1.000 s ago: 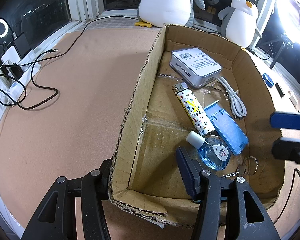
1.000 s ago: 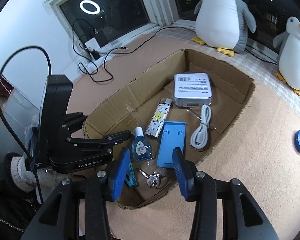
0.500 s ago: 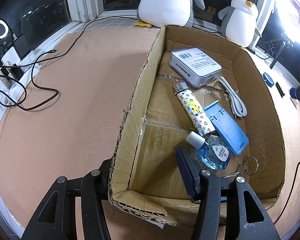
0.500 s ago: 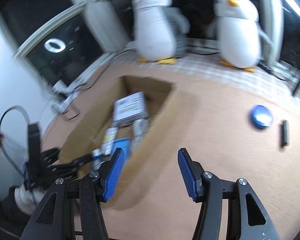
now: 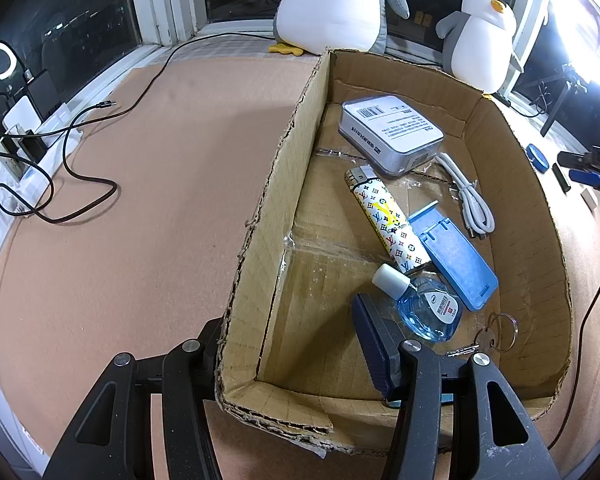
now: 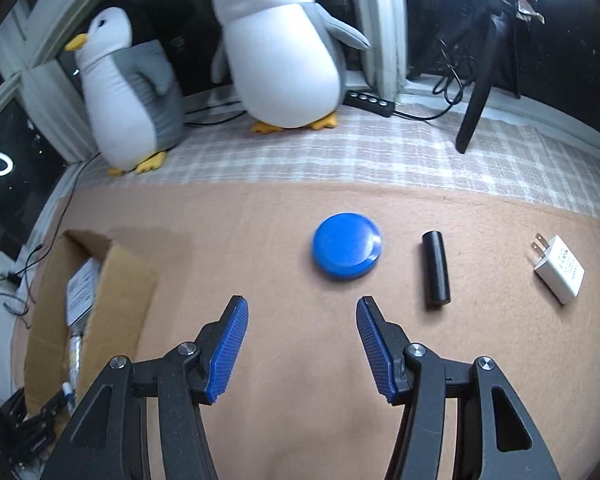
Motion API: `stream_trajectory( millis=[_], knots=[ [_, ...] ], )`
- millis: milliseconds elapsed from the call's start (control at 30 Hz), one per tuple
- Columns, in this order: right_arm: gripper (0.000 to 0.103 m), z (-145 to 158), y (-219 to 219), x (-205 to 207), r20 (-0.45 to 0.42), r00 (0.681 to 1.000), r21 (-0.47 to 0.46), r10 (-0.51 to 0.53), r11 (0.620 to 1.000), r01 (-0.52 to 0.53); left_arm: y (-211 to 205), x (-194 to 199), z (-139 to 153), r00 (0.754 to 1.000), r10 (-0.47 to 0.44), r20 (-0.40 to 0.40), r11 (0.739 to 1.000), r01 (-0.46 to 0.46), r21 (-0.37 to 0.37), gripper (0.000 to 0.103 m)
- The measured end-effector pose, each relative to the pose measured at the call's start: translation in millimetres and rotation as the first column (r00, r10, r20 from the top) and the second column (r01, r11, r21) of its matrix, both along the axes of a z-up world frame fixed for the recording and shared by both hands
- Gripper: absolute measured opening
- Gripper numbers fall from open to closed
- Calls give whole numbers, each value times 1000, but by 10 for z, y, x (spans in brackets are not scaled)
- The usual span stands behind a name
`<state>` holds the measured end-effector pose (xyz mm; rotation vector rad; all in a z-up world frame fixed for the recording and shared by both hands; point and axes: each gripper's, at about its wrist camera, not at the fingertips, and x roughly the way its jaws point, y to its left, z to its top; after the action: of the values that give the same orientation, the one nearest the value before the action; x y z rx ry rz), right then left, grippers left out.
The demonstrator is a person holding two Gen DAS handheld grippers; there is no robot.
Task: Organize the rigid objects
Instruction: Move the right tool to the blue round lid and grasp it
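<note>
A flat, round blue disc (image 6: 347, 246) lies on the pink felt-covered bench (image 6: 260, 216), just ahead of the right gripper (image 6: 300, 346), whose blue-padded jaws stand wide apart and hold nothing. To the disc's right lie a short black cylinder (image 6: 436, 270) and, nearer the bench's right edge, a white plug adapter (image 6: 559, 268).

A second ago this gripper hung over the cardboard box (image 5: 512, 168); it has since swung away to the open bench.

The left gripper (image 5: 290, 334) has not moved: its jaws are spread open, straddling the box's near-left corner wall, one finger outside, one inside.

Only the left wrist view shows the box contents: a grey tin (image 5: 392, 130), patterned lighter (image 5: 386, 218), white cable (image 5: 470, 196), blue holder (image 5: 454, 258), clear blue bottle (image 5: 424, 306) and keys (image 5: 490, 334). The right wrist view shows two plush penguins (image 6: 280, 48) at the far edge.
</note>
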<state>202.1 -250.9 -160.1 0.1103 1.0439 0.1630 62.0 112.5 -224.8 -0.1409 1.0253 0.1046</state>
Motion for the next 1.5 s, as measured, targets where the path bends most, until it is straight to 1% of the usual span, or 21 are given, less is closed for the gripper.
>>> stream_trajectory(
  millis=[233, 333, 500, 667, 1033, 1333, 1467, 1500],
  knots=[
    [52, -148, -89, 299, -33, 998, -34, -45, 998, 43, -3, 5, 0, 1000, 0, 0, 1000, 0, 4, 58],
    [52, -216, -109, 427, -50, 997, -38, -56, 998, 54, -3, 6, 0, 1000, -1, 0, 1000, 1, 4, 58],
    [52, -281, -121, 588, -65, 995, -70, -71, 995, 66, 7, 5, 0, 1000, -2, -1, 1000, 2, 5, 58],
    [52, -325, -135, 702, -92, 993, -65, -75, 995, 69, 8, 5, 0, 1000, -2, 0, 1000, 2, 6, 58],
    [52, -360, -34, 759, -114, 992, -154, -46, 988, 28, 30, 6, 4, 1000, -2, 1, 1000, 2, 4, 58],
    [52, -350, -37, 734, -123, 992, -159, -35, 987, 16, 37, 6, 4, 1000, -1, 2, 1000, 1, 3, 58],
    [46, -342, -62, 735, -119, 992, -158, -39, 987, 20, 32, 5, 2, 1000, -1, 1, 1000, 1, 3, 58],
    [46, -337, -68, 737, -119, 992, -154, -39, 988, 20, 31, 5, 2, 1000, -1, 1, 1000, 1, 4, 58]
  ],
)
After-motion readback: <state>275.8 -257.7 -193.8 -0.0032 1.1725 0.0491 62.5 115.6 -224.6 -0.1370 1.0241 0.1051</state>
